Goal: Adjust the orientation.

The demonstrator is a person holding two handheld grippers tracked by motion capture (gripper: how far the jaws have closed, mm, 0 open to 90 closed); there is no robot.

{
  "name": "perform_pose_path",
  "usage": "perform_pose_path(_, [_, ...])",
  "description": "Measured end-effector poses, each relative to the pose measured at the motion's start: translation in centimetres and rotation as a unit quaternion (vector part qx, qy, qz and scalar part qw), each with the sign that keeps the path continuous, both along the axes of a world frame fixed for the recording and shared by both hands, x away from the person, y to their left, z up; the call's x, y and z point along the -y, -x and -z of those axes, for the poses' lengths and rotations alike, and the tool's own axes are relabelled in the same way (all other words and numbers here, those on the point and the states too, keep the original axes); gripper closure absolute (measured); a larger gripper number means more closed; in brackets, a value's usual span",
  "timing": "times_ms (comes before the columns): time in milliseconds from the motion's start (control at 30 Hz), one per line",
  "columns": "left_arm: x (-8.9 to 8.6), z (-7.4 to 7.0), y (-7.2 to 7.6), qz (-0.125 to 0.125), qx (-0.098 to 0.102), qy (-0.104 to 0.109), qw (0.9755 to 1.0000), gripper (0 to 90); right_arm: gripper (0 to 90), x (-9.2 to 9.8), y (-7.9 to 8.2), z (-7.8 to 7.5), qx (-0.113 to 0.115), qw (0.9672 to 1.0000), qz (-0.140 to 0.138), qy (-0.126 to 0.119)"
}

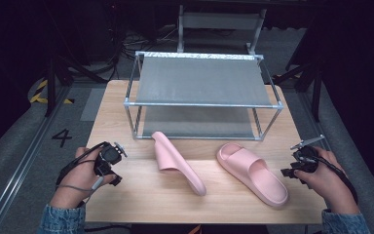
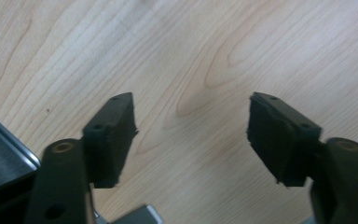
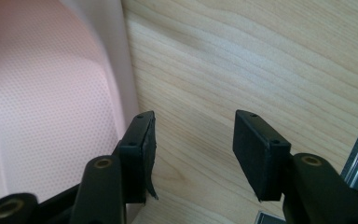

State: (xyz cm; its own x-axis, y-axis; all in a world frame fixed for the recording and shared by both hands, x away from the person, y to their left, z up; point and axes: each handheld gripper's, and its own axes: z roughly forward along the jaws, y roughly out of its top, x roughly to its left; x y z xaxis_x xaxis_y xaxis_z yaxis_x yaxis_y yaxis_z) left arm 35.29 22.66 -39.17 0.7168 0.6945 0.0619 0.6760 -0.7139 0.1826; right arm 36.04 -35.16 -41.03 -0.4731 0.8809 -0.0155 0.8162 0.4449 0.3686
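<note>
A dark room surrounds your wooden table (image 1: 126,195), with a two-tier metal rack (image 1: 202,105) standing at its far half. Between the rack and you lie two pink slippers, neither on a shelf, so the work looks to be at its start: the job in hand seems to be picking them up and shelving them. The right slipper (image 1: 253,173) lies flat, sole down, strap end toward the rack and its long axis running diagonally from the middle of the table toward your right hand. The left slipper (image 1: 177,165) is tipped onto its side, strap end nearest the rack's front rail, long axis slanting the same way toward the near edge. Your right gripper (image 3: 193,144) hangs just beside the right slipper's outer edge, one jaw by its rim; its jaws stand open over bare wood with nothing between them. Your left gripper (image 2: 191,135) is well apart from the left slipper, near the table's left edge, jaws likewise spread wide and empty over the wood. The next move, as I judge it, calls for you to bring the right gripper across the slipper's side wall or strap, straddle it and close firmly, since the soft foam may flex. The tipped slipper will likely need righting, or a grip on its raised edge, before it will sit flat on a shelf.
</note>
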Motion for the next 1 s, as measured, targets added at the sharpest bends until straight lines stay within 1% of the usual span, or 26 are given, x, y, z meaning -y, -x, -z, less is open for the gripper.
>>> perform_pose_path(33, [0.0,-0.1,0.0,-0.001,-0.002,0.0,1.0,42.2,49.7,-0.2,0.1,-0.1,0.008,1.0,-0.001,-0.002])
perform_pose_path(67, [0.1,-0.3,-0.1,-0.005,-0.004,-0.012,0.9999,42.5,49.5,-0.3,0.1,-0.1,0.009,0.9999,-0.001,-0.004])
perform_pose_path(133, [0.2,-0.6,-0.1,-0.011,-0.006,-0.02,0.9997,44.3,49.2,-0.5,0.2,0.0,0.011,0.9999,-0.001,-0.011])
perform_pose_path(200, [0.1,-1.1,-0.3,-0.036,-0.021,-0.02,0.9989,44.8,49.4,-0.5,0.2,0.1,0.011,0.9999,-0.001,-0.008])
perform_pose_path(233, [0.1,-1.3,-0.3,-0.046,-0.028,-0.017,0.9984,44.6,49.4,-0.4,0.2,0.1,0.012,0.9999,0.0,-0.004])
perform_pose_path(267, [0.1,-1.5,-0.3,-0.046,-0.023,-0.021,0.9984,44.4,49.4,-0.4,0.2,0.1,0.014,0.9999,0.001,-0.001])
perform_pose_path(300, [0.2,-1.7,-0.3,-0.046,-0.013,-0.018,0.9987,42.6,49.3,-0.4,0.2,0.1,0.017,0.9999,0.002,0.0])
perform_pose_path(333, [0.3,-2.0,-0.4,-0.044,-0.009,-0.016,0.9989,42.3,48.7,-0.4,0.2,0.1,0.02,0.9998,0.0,-0.002])
perform_pose_path(367, [0.5,-2.2,-0.4,-0.041,-0.005,-0.01,0.9991,44.6,48.1,-0.4,0.2,0.2,0.022,0.9997,0.0,-0.007])
perform_pose_path(400, [0.7,-2.5,-0.4,-0.036,-0.003,-0.002,0.9993,46.9,47.9,-0.4,0.2,0.3,0.022,0.9997,0.002,-0.012])
perform_pose_path(433, [0.7,-2.5,-0.4,-0.036,-0.003,-0.002,0.9993,49.9,47.9,-0.4,0.2,0.3,0.022,0.9997,0.002,-0.012])
perform_pose_path(467, [1.0,-2.8,-0.4,-0.032,-0.006,0.01,0.9994,49.9,47.9,-0.4,0.3,0.3,0.023,0.9996,0.004,-0.013])
perform_pose_path(500, [1.2,-3.1,-0.5,-0.037,-0.005,0.021,0.9991,56.3,47.9,-0.3,0.4,0.4,0.025,0.9996,0.007,-0.014])
perform_pose_path(533, [1.2,-3.1,-0.5,-0.037,-0.005,0.021,0.9991,61.4,47.9,-0.3,0.4,0.4,0.025,0.9996,0.007,-0.014])
perform_pose_path(567, [1.2,-3.2,-0.7,-0.04,-0.005,0.026,0.9988,61.4,47.9,-0.2,0.5,0.4,0.025,0.9995,0.009,-0.014])
perform_pose_path(633, [1.3,-3.2,-1.0,-0.045,-0.01,0.032,0.9984,70.0,48.1,0.0,0.8,0.3,0.032,0.9993,0.012,-0.014])
perform_pose_path(667, [1.4,-3.2,-1.1,-0.047,-0.013,0.033,0.9983,72.1,48.1,0.0,0.9,0.3,0.033,0.9992,0.015,-0.015])
perform_pose_path(700, [1.6,-3.2,-1.2,-0.048,-0.017,0.039,0.998,75.8,48.1,0.1,1.0,0.3,0.035,0.9992,0.014,-0.014])
perform_pose_path(767, [1.9,-3.4,-1.4,-0.043,-0.018,0.051,0.9976,80.8,48.1,0.3,1.2,0.3,0.036,0.9991,0.018,-0.014])
perform_pose_path(867, [2.8,-3.6,-1.5,-0.024,-0.017,0.067,0.9973,84.9,48.1,0.6,1.4,0.4,0.038,0.9989,0.022,-0.015])
perform_pose_path(933, [3.5,-3.6,-1.6,-0.012,-0.018,0.07,0.9973,85.9,48.0,0.7,1.6,0.5,0.038,0.9989,0.024,-0.014])
perform_pose_path(1000, [4.2,-3.4,-1.7,-0.002,-0.021,0.068,0.9975,87.1,47.6,0.8,1.8,0.5,0.038,0.9989,0.025,-0.014])
